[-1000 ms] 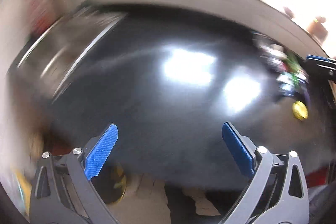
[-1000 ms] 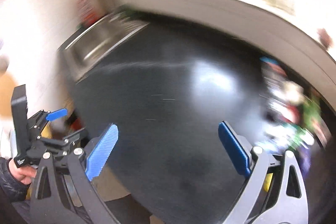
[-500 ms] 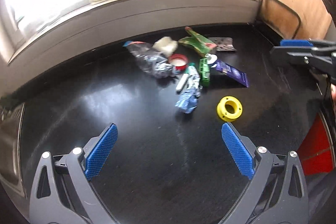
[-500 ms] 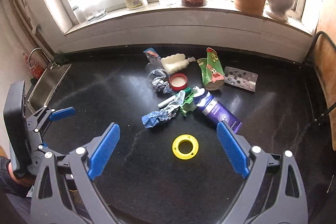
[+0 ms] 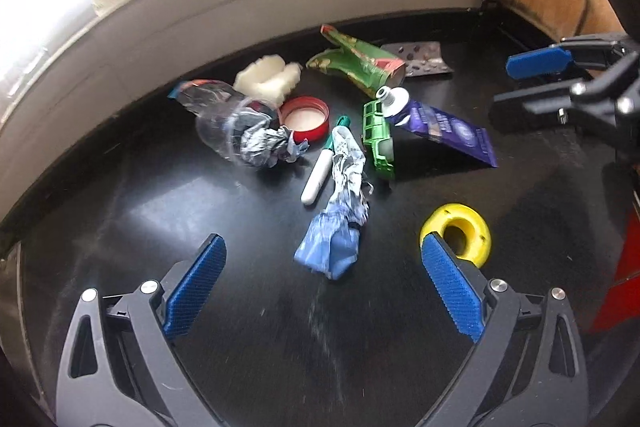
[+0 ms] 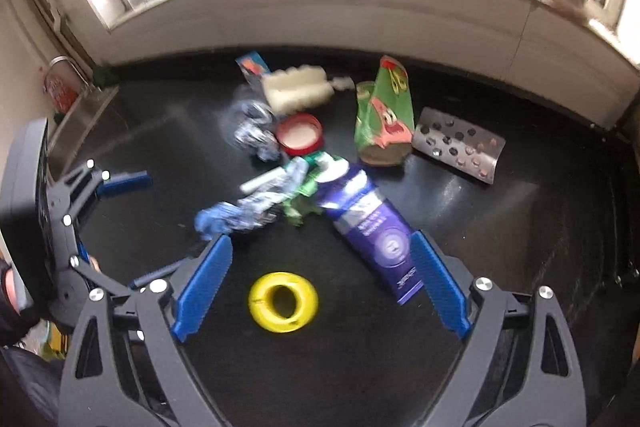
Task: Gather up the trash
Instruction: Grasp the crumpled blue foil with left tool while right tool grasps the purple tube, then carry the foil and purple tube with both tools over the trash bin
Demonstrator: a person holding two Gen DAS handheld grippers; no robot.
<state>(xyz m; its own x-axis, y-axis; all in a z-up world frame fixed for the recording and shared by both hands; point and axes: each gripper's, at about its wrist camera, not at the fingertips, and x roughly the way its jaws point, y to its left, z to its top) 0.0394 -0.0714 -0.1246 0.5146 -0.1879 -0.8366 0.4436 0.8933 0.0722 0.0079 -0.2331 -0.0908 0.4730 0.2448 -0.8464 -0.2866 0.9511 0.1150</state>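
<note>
The glossy black countertop (image 6: 500, 227) carries a cluster of trash. Landmark: the yellow plastic ring (image 6: 283, 301). Beyond it lie a purple squeezed tube (image 6: 372, 227), a green crumpled snack packet (image 6: 386, 115), a foil blister pack (image 6: 458, 145), a crushed clear bottle (image 5: 228, 131) and a red jar lid (image 6: 300, 135). The right gripper (image 6: 320, 283) straddles the ring, jaws closing, nothing touched. The left gripper (image 5: 324, 291) gapes empty, beside the ring.

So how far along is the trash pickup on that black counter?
Nothing looks collected yet. The yellow ring, purple tube, crumpled blue wrapper, red lid and blister pack all lie on the counter. Both tongs are empty: the left tongs are open, while the right tongs are closing above the ring. Every piece is left.
</note>
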